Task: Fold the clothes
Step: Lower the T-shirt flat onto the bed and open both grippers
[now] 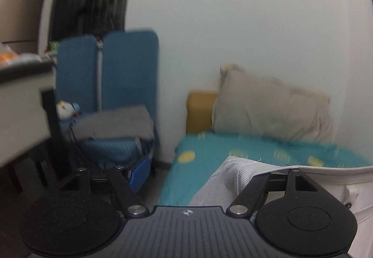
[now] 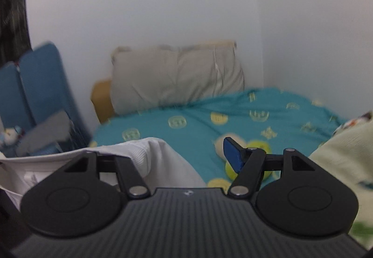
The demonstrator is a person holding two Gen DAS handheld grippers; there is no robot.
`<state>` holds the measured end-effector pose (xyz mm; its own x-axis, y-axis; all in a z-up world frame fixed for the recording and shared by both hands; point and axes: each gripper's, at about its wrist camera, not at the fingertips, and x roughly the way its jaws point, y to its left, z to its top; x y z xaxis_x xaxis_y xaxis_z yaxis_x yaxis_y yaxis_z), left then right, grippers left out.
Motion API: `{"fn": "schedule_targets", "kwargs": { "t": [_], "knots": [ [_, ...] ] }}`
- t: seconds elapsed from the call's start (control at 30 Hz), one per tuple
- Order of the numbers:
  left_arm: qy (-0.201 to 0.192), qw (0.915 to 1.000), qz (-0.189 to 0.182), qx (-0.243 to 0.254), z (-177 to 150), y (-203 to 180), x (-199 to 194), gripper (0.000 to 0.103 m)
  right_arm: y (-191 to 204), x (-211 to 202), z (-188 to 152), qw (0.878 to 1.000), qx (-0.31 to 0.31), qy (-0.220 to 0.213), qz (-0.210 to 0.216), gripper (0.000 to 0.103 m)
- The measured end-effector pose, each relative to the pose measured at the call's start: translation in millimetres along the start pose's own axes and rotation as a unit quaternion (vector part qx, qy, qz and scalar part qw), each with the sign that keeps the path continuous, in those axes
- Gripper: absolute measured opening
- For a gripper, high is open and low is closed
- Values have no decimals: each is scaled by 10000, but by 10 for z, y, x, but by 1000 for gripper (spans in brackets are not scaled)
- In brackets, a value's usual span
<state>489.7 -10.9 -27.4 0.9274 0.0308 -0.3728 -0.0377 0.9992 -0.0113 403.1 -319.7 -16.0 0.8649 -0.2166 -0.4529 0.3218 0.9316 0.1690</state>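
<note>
A white ribbed garment [image 1: 233, 178] hangs in front of my left gripper [image 1: 205, 174] and drapes over its right finger, hiding it. The left blue finger [image 1: 139, 174] stands bare and far from the cloth, so the jaws are wide apart. In the right wrist view the same white garment [image 2: 158, 155] covers the left finger of my right gripper [image 2: 167, 153]. Its blue right finger [image 2: 233, 155] is free above the bed. Neither gripper's pads visibly press on the cloth. Both views are blurred.
A bed with a teal patterned sheet [image 2: 186, 118] lies ahead, a beige pillow [image 2: 174, 76] against the white wall. A pale printed blanket [image 2: 345, 160] lies at the right. A blue folding chair [image 1: 116, 71] with grey cloth [image 1: 114, 122] and a desk edge [image 1: 21, 106] stand at the left.
</note>
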Motion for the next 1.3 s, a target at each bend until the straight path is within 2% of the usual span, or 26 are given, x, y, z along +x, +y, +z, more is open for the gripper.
{"fn": "schedule_targets", "kwargs": {
  "t": [0.1,0.2,0.27,0.3,0.33,0.4,0.43,0.5,0.57,0.67,0.77,0.8,0.9,1.0,1.17,1.3],
  "knots": [
    [438,9989,-65,174,-518,-115,678,75,-86,700,-369,9982,-114,590,-86,66],
    [1049,9934,-112,459,-885,-258,1160,74,-197,1248,-630,9910,-226,1316,36,67],
    [1512,9853,-281,748,-1030,-352,1410,75,-221,1476,-745,9827,-242,1814,299,79],
    [1781,9792,-451,862,-1087,-390,1524,80,-217,1563,-776,9781,-256,2015,460,85],
    [2035,9722,-686,932,-1108,-419,1589,82,-194,1598,-784,9733,-266,2170,695,84],
    [2343,9613,-1003,1042,-1101,-475,1626,85,-135,1650,-781,9646,-220,2365,1150,84],
    [2371,9598,-1068,1052,-1070,-480,1612,88,-98,1640,-750,9633,-197,2357,1268,84],
    [2242,9625,-1194,953,-984,-452,1502,99,-44,1565,-708,9670,-63,2188,1305,84],
    [2034,9663,-1354,815,-908,-406,1326,103,-24,1472,-674,9696,210,2033,1345,84],
    [1739,9710,-1477,721,-800,-327,978,103,-6,1312,-622,9707,602,1830,1439,84],
    [1441,9758,-1551,543,-696,-212,480,103,11,1107,-600,9668,655,1896,1583,84],
    [1378,9774,-1522,502,-672,-180,291,103,33,1052,-593,9652,623,1977,1595,84],
    [1215,9821,-1361,465,-602,-74,-354,103,97,754,-574,9741,331,1785,1347,84],
    [971,9853,-1351,399,-679,97,-1131,103,108,452,-576,9790,256,1651,1165,84],
    [757,9891,-1226,305,-925,362,-2181,103,80,-443,-720,9845,252,1096,1347,84],
    [632,9904,-1220,118,-1191,536,-2816,103,-22,-1301,-988,9866,339,802,1383,84]
  ]
}}
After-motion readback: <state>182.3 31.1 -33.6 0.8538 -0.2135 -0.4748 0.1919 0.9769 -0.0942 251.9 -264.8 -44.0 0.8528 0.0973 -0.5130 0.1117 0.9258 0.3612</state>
